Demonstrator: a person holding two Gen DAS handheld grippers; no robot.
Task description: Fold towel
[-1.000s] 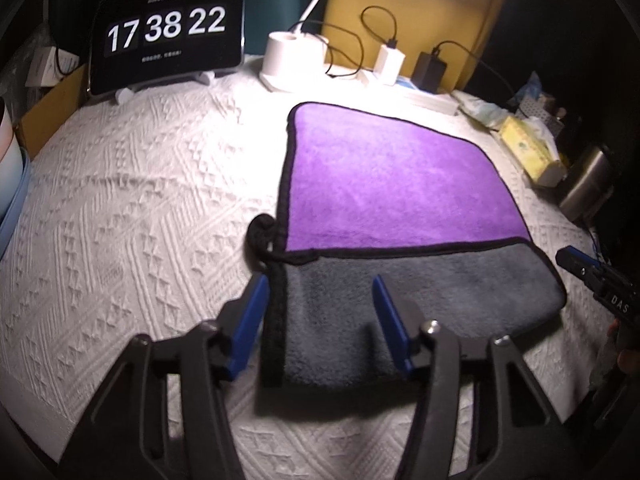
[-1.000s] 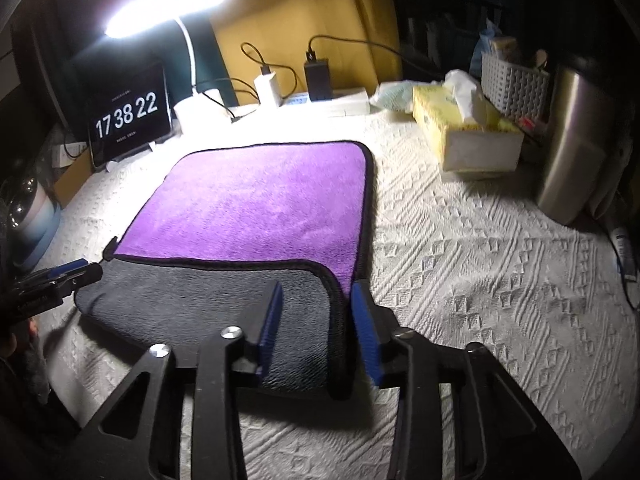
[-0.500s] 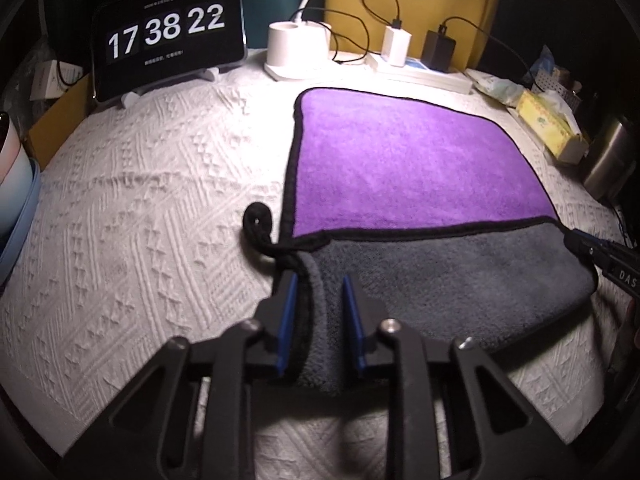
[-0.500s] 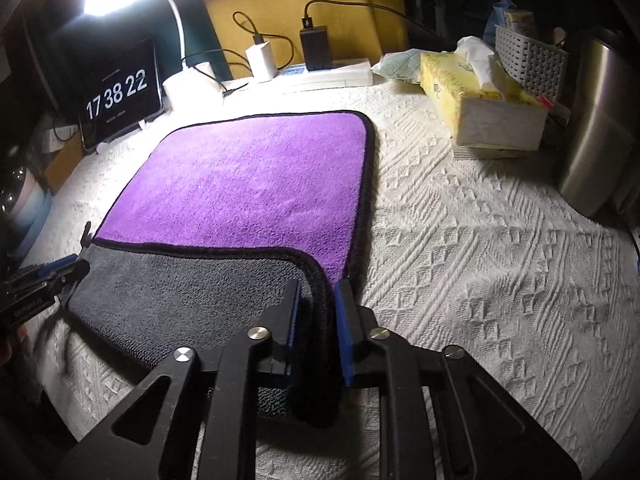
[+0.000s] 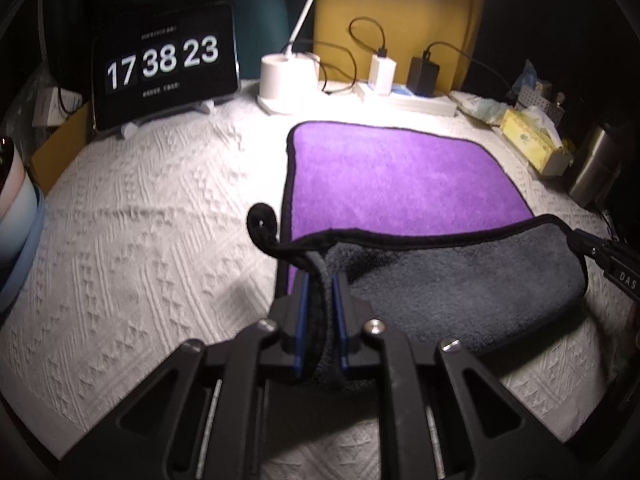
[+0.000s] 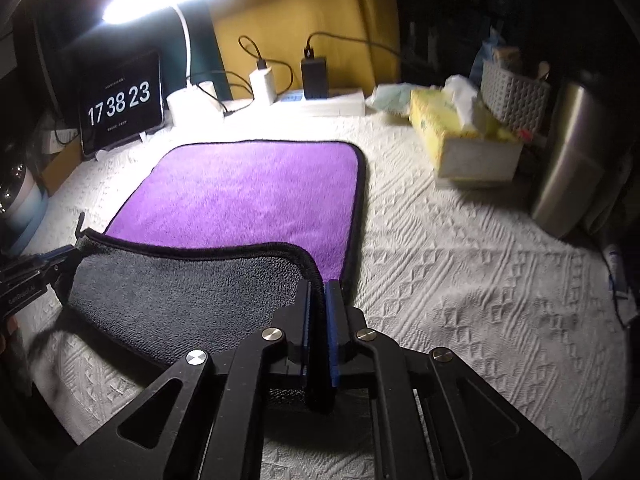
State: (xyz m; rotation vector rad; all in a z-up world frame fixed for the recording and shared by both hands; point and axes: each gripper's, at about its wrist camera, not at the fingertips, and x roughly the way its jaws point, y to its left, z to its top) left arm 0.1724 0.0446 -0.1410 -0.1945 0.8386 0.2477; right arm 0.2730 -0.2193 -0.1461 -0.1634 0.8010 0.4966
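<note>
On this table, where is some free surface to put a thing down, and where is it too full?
Free: the white cloth between the towel and the clock, and the strip between the towel and the tissue box. Crowded: the back edge with lamp base, chargers, and the far right corner by the steel cup.

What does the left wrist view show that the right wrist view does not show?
Only the left wrist view shows the towel's black hanging loop. Only the right wrist view shows the white woven basket clearly, behind the tissue box. Both show the purple towel with its grey underside turned up, each near corner clamped in a gripper, and the clock reading 17 38 23.
</note>
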